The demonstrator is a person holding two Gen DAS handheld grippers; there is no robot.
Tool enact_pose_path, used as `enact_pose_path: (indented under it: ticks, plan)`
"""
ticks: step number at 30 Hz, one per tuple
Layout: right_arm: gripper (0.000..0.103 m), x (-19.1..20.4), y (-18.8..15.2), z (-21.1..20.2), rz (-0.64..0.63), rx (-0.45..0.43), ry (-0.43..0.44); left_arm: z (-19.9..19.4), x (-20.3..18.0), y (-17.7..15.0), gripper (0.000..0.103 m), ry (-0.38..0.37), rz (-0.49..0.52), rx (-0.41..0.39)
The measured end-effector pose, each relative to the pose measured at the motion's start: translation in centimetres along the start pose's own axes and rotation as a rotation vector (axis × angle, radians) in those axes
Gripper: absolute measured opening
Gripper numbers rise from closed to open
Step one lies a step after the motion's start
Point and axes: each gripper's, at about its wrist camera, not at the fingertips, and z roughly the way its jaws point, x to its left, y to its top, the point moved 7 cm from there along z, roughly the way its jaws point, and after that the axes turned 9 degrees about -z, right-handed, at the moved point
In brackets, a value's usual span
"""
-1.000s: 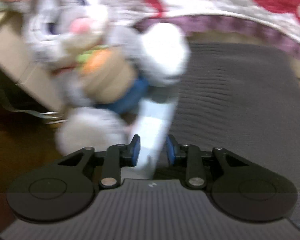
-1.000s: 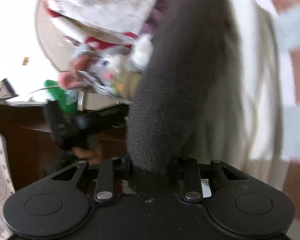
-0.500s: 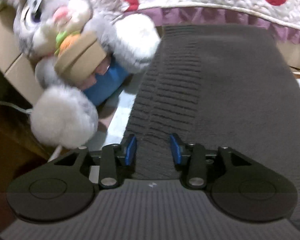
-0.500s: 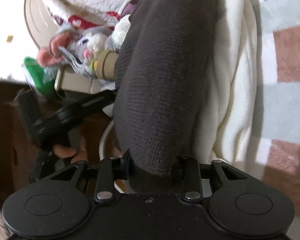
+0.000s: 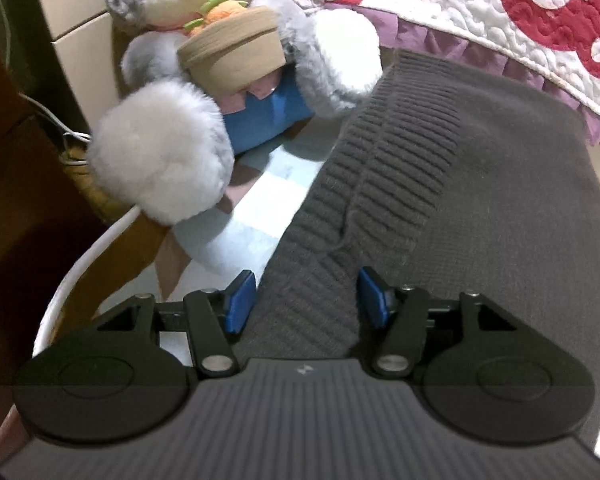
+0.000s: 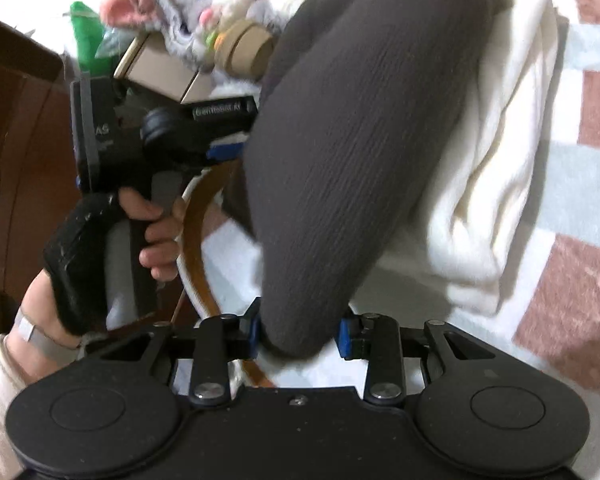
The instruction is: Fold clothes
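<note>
Since a second ago my left tool (image 5: 302, 300) spreads, freeing the sweater (image 5: 480, 184); my right tool (image 6: 298, 334) closes around its other end.

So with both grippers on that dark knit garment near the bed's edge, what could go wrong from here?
1. The left gripper is opening with the ribbed hem of the dark knit garment between its pads, so that end may drop and the fold slump.
2. The right gripper is closing on a bunched end and may catch uneven layers.
3. The plush rabbit touches the garment and could get dragged.
</note>
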Motion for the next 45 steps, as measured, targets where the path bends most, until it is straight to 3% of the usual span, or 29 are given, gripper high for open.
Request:
enact_pose_path:
  ticks: [2,4,9,11,16,21,28,33,37,42,45]
  plan:
    - [0.025,1.2,-1.6,0.3,-0.041,0.091,0.026,-0.8,-0.2,-1.0,0.057,0.018,0.015,-0.018]
    - [0.028,2.8,-2.7,-0.2,-0.182,0.117,-0.016,-2.0,-0.3,-2.6,0.057,0.043,0.043,-0.044]
    - [0.028,3.3,-2.0,-4.0,-0.278,0.035,-0.096,-4.8,-0.7,-7.2,0.058,0.138,0.144,-0.040]
    - [0.028,3.4,-1.7,-5.6,-0.308,0.005,-0.117,-6.3,-0.7,-9.5,0.057,0.193,0.119,-0.003]
    - [0.028,3.8,-3.2,-10.3,-0.424,-0.045,-0.238,-12.8,-3.8,-12.9,0.062,0.048,0.038,-0.019]
    - [0.031,4.1,-3.9,-15.4,-0.534,-0.115,-0.386,-19.5,-7.4,-12.7,0.081,-0.012,-0.020,-0.141]
    - [0.044,4.2,-3.7,-21.9,-0.567,-0.202,-0.526,-23.8,-12.4,-13.3,0.091,0.046,0.077,-0.148]
    - [0.050,4.0,-3.8,-25.6,-0.581,-0.225,-0.588,-25.2,-16.2,-15.6,0.103,0.084,0.127,-0.099]
    - [0.054,4.2,-4.2,-27.1,-0.578,-0.230,-0.604,-25.6,-18.6,-16.9,0.103,0.143,0.186,-0.069]
    - [0.054,4.5,-5.5,-27.9,-0.585,-0.227,-0.627,-26.9,-20.5,-17.9,0.103,0.118,0.182,-0.078]
    - [0.057,5.0,-6.0,-28.7,-0.589,-0.232,-0.651,-27.9,-21.1,-18.2,0.103,0.139,0.195,-0.104]
